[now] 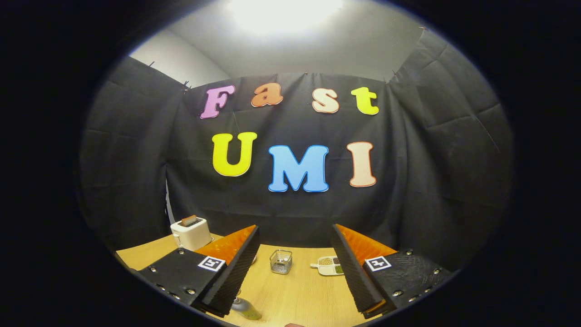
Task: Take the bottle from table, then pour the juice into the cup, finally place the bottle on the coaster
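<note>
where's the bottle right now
In the gripper view the bottle lies on the wooden table, low by the left finger of the open claw, nearer than the glass cup.

The bottle (245, 308) is largely hidden behind one finger of the open-fingered hand-held gripper (295, 268).

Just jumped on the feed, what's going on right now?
A person is holding the gripper above a wooden table; its fingers are wide open and hold nothing. A bottle sits low on the table just by the left finger, not yet grasped. Beyond the fingers stand a small clear glass cup and a divided snack dish, with a toaster further left. Pouring hasn't started, by the look of it.
</note>
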`<action>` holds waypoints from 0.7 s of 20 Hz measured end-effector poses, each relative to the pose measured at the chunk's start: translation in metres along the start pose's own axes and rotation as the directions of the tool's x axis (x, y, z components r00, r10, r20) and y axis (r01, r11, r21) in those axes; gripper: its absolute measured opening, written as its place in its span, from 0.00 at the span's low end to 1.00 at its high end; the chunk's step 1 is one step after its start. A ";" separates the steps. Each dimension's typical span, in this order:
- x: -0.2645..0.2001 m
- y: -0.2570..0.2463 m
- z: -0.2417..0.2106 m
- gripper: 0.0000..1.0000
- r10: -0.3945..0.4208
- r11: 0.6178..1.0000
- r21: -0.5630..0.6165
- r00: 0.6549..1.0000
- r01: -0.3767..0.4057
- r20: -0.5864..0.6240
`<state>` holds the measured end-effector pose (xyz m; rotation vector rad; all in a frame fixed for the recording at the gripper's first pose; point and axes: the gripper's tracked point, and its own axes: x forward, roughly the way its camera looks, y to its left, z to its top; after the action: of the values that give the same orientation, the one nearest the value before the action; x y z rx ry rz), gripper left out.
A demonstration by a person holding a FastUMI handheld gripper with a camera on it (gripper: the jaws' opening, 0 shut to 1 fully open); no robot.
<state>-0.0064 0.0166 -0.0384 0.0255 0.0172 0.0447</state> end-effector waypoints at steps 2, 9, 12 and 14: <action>-0.002 0.005 -0.013 0.96 0.009 1.000 -0.005 1.000 -0.009 0.000; -0.013 0.040 -0.092 0.97 0.056 0.998 -0.028 0.998 -0.055 0.038; -0.020 0.063 -0.133 0.96 0.095 0.994 -0.051 0.995 -0.092 0.043; -0.023 0.076 -0.155 0.96 0.103 0.994 -0.044 0.993 -0.100 0.055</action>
<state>-0.0354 0.0954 -0.1913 -0.0131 -0.0423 0.1461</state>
